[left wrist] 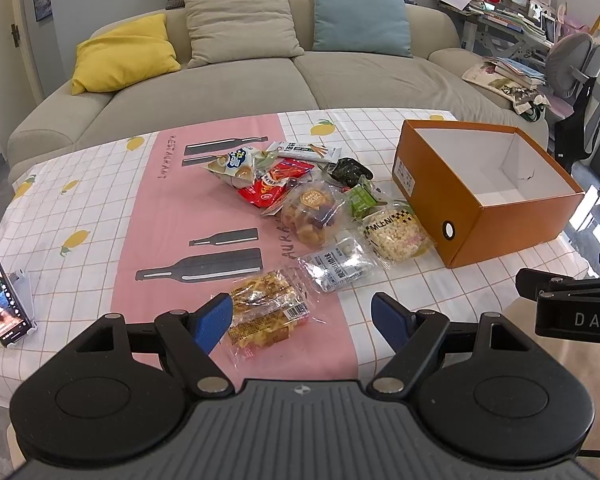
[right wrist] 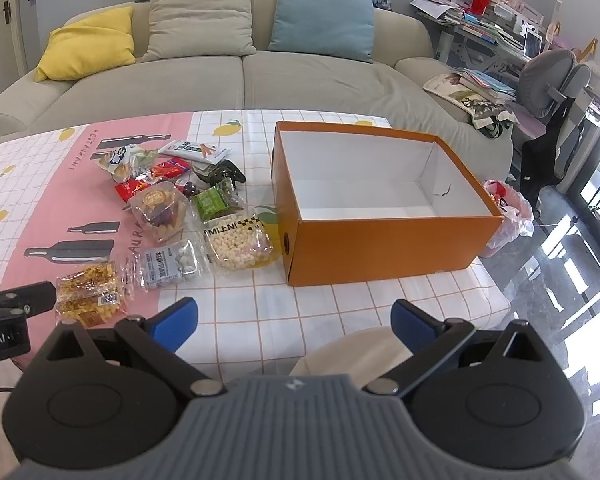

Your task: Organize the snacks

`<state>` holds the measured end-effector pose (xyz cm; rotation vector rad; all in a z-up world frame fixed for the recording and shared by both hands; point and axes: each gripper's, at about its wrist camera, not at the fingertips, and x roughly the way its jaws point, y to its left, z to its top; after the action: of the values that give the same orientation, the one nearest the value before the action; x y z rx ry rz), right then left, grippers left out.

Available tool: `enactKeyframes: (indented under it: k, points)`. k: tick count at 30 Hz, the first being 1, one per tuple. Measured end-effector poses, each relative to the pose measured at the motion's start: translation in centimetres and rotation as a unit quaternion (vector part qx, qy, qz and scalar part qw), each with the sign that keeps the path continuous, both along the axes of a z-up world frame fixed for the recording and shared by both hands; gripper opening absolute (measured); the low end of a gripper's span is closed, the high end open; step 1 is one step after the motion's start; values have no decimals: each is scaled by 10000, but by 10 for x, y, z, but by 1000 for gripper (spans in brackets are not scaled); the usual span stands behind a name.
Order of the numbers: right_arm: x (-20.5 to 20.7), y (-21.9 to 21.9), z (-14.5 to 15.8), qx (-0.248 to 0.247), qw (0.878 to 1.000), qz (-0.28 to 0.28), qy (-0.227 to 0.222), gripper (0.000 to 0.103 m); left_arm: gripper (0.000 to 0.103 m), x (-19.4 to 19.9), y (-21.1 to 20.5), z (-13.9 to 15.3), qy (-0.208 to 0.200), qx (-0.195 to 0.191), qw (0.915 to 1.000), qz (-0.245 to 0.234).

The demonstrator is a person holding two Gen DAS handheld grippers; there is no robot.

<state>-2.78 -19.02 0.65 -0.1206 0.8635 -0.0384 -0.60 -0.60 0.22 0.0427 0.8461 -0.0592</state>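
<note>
Several snack packets lie in a loose pile on the tablecloth. Nearest is a clear yellow snack packet (left wrist: pixel 266 310), then a silver packet (left wrist: pixel 338 265), a puffed-grain bag (left wrist: pixel 396 234) and a dried-fruit bag (left wrist: pixel 314 214). An empty orange box (left wrist: pixel 496 216) stands open to their right; it also shows in the right wrist view (right wrist: pixel 384 244). My left gripper (left wrist: pixel 302 320) is open just above the yellow packet's near end. My right gripper (right wrist: pixel 294 320) is open and empty over the table's near edge, in front of the box.
A phone on a stand (left wrist: pixel 4 292) sits at the table's left edge. A beige sofa (left wrist: pixel 236 84) with cushions runs behind the table. A cluttered desk and grey chair (right wrist: pixel 556 80) stand at the right. A round stool (right wrist: pixel 352 354) is below the right gripper.
</note>
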Motion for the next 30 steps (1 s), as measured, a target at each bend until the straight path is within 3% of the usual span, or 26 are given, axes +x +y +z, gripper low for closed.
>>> enactKeyframes:
  k: [30]
  points:
    - [-1,1,1,-46,10000,24,-20,100,92,1,3,0,12,-51,10000,17]
